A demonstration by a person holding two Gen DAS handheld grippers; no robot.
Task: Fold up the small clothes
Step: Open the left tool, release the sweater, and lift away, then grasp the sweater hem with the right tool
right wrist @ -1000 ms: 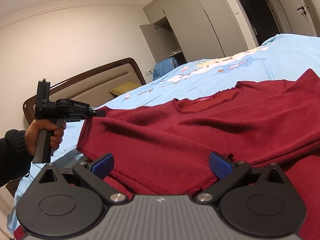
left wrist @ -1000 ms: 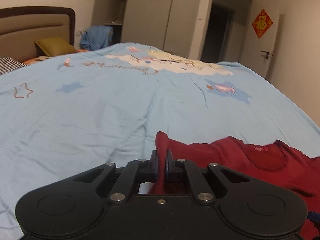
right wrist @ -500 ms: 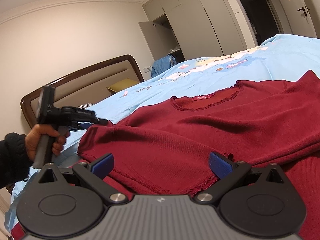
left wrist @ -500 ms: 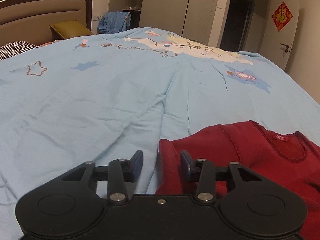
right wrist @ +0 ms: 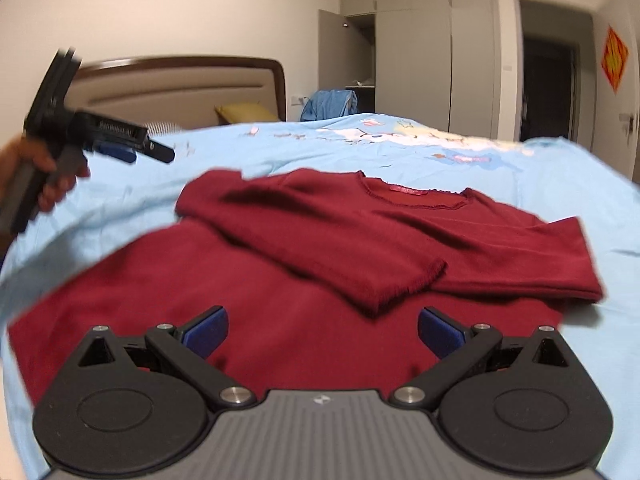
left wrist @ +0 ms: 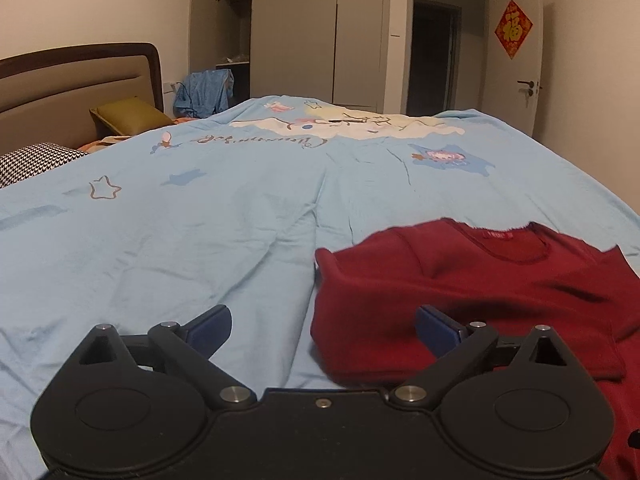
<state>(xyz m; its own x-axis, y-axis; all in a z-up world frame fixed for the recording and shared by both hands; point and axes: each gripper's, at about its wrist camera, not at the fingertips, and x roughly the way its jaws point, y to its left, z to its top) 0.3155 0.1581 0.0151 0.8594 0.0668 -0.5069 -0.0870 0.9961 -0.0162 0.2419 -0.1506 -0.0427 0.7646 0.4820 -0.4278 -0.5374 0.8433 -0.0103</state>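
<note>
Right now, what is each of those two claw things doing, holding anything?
Left gripper: open, holding nothing, beside the sweater.
Right gripper: open, holding nothing, over the sweater.

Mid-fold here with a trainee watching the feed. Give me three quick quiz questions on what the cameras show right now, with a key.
1. True or false: the left gripper is clamped on the red sweater.
2. Which lies folded across the sweater's chest? A) a sleeve B) the hem C) a pillow
3. Fill in: the sweater lies on a light ____ bedspread.

Key
1. False. Its jaws stand wide apart, with nothing gripped between them; the right gripper is open too.
2. A. The sleeve runs from the shoulder down across the front.
3. Blue.
</note>
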